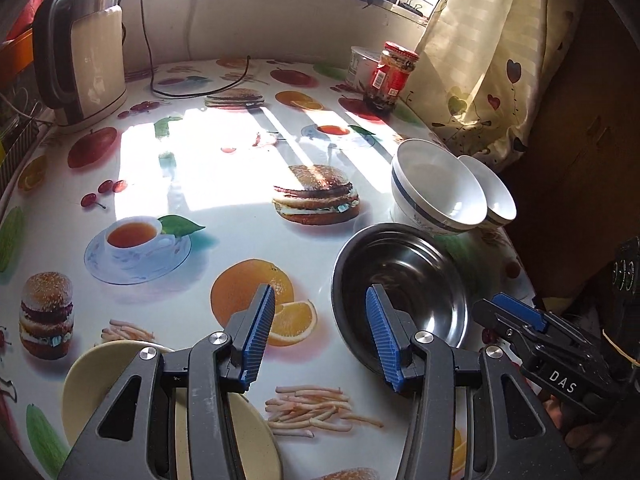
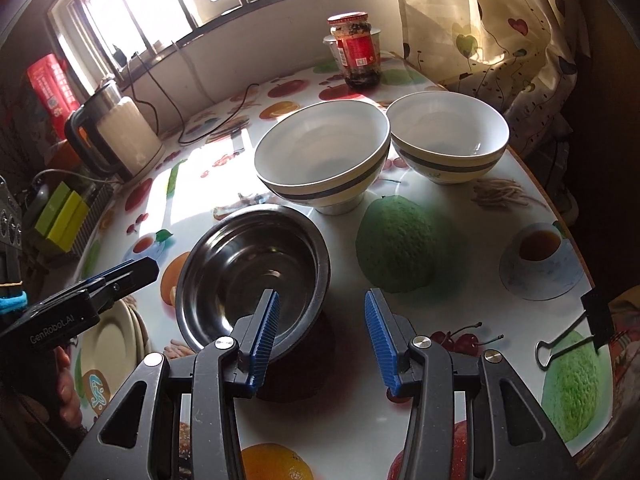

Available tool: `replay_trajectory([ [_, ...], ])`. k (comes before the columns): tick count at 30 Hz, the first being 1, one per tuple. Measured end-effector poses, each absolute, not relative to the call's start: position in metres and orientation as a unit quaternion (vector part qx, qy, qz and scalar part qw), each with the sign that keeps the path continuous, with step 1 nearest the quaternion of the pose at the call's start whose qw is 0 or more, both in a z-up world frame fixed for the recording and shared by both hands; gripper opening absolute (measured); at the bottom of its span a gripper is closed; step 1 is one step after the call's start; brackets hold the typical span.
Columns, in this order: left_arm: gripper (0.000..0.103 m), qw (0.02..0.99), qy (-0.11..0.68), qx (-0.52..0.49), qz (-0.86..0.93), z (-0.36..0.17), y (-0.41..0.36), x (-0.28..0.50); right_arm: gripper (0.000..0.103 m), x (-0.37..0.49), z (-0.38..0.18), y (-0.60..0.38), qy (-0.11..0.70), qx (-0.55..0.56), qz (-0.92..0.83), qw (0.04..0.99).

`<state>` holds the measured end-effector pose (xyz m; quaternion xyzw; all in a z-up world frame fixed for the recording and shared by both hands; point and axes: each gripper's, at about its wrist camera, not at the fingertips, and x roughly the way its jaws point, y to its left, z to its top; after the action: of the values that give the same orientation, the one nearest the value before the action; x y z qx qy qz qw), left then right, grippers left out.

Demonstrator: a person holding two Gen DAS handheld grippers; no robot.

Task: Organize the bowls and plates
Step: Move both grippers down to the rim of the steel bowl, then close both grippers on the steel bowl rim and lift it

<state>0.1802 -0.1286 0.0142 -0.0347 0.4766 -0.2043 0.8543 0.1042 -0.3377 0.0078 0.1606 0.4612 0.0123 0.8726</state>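
Note:
A steel bowl (image 1: pixel 400 292) (image 2: pixel 256 272) sits on the fruit-print table. Behind it stand two white bowls with dark bands, a larger one (image 1: pixel 438 188) (image 2: pixel 324 156) and a smaller one (image 1: pixel 494 196) (image 2: pixel 448 136). Cream plates (image 1: pixel 104 384) (image 2: pixel 116 340) are stacked at the near left. My left gripper (image 1: pixel 320 336) is open and empty, its right finger over the steel bowl's near rim, the plates under its left arm. My right gripper (image 2: pixel 322 332) is open and empty, its left finger over the steel bowl's near right rim.
An electric kettle (image 1: pixel 84 64) (image 2: pixel 116 140) with a cable stands at the back left. A red-lidded jar (image 1: pixel 390 78) (image 2: pixel 356 52) and a white tub (image 1: pixel 362 66) stand at the back by the curtain (image 1: pixel 500 60). A binder clip (image 2: pixel 576 332) lies at the table's right edge.

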Motion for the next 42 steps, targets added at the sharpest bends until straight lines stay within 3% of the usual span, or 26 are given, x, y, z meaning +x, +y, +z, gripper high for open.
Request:
replay_trajectory([
  [5,0.049,0.849,0.487,-0.026,-0.206,0.007,-0.141,0.19,0.044,0.116,0.0,-0.343,0.466,0.172,0.023,0.868],
  [13,0.049,0.838,0.501,-0.037,-0.214,-0.002,-0.149,0.196,0.026,0.125,-0.009,-0.346,0.475,0.183,0.046,0.86],
  [22,0.049,0.833,0.504,-0.026,-0.226,-0.004,-0.161,0.188,0.014,0.122,-0.013,-0.344,0.476,0.195,0.066,0.855],
  [42,0.049,0.814,0.515,-0.005,-0.27,-0.003,-0.191,0.149,0.014,0.084,-0.004,-0.366,0.485,0.186,0.037,0.854],
])
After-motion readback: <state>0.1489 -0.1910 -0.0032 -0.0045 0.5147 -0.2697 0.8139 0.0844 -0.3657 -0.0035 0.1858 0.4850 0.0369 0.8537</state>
